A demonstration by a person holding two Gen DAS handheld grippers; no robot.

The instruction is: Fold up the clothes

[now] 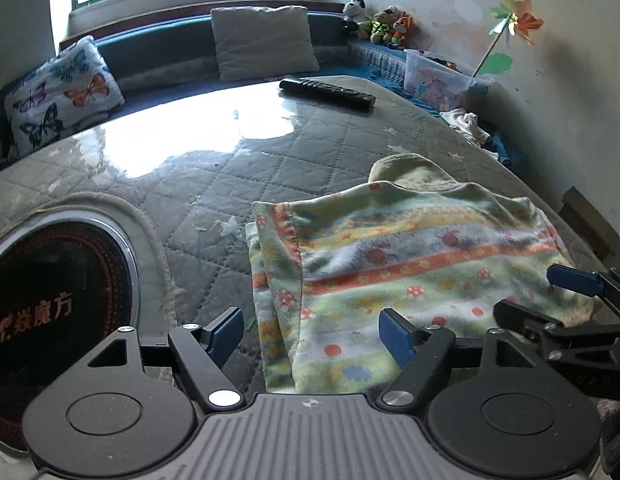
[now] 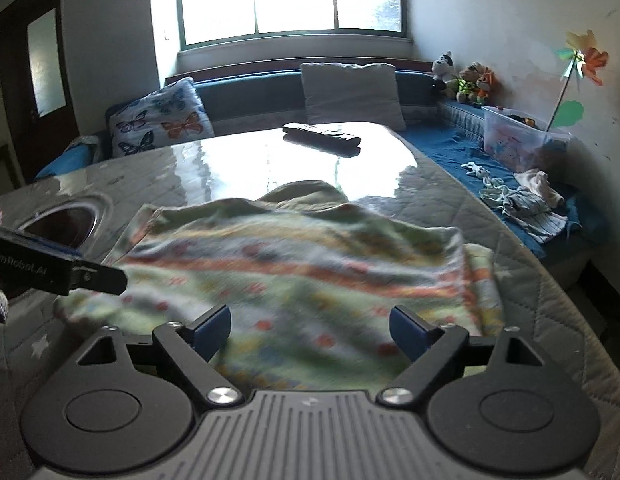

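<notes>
1. Because the patterned garment [image 1: 409,264] lies on the quilted tabletop [image 1: 198,176] right in front of me, I keep both tongs low at its near edge, where a hem could be reached
2. My left tongs [image 1: 311,336] stand wide open with nothing between their blue pads; they sit over the garment's left border, where the cloth is doubled into a layered edge
3. My right tongs [image 2: 311,330] are spread just as wide and grip nothing; the cloth under them is blurred, so I cannot tell whether the pads touch it
4. The garment shows at least one fold along its left side, with a plain green piece [image 1: 405,168] poking out at its far edge; I judge this fits either a fold partway through or a bundle just set down
5. The remote [image 1: 327,94] lies well apart at the far end, and loose clothes [image 2: 521,200] wait on the blue bench [image 2: 441,148], clear of the folding space
</notes>
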